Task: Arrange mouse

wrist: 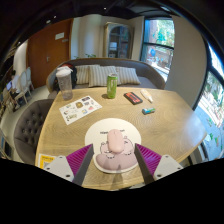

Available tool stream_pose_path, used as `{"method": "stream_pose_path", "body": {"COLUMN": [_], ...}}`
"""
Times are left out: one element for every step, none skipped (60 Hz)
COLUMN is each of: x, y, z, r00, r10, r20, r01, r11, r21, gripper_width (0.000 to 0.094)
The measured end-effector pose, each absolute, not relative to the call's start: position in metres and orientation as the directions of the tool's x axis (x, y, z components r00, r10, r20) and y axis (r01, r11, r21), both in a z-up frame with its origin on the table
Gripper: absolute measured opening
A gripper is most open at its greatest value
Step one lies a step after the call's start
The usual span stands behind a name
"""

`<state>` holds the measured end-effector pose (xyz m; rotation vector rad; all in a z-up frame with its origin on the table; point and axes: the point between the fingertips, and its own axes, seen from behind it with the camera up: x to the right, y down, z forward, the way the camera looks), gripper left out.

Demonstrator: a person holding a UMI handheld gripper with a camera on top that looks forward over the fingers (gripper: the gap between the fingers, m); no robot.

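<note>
Living room: grey sofa (100,72) with striped cushions behind, windows (157,42) to one side. Wooden table (175,120) fills the foreground. On it, far side: printed sheet (79,108), clear lidded cup (64,82), green can (111,86), dark red-black packet (133,97), small teal item (148,110) (identity unclear). Near side: round white pad (100,130) just ahead of the gripper (113,161). Pale pink mouse (114,150) sits on the white pad, between the fingers. Purple pads (78,155) spread wide, a gap visible on each side of the mouse; not pressing it.
</note>
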<state>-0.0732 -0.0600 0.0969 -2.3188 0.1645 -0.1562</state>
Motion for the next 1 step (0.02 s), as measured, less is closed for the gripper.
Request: {"method": "stream_pose_path", "body": {"x": [-0.0742], "y": [-0.0675], "z": [0.1013], "r00": [0.982], "r10": [-0.178], "r20": [0.065], "r01": [-0.075], "r11": [-0.678], "r21": [-0.731], "gripper_width": [0.0853]}}
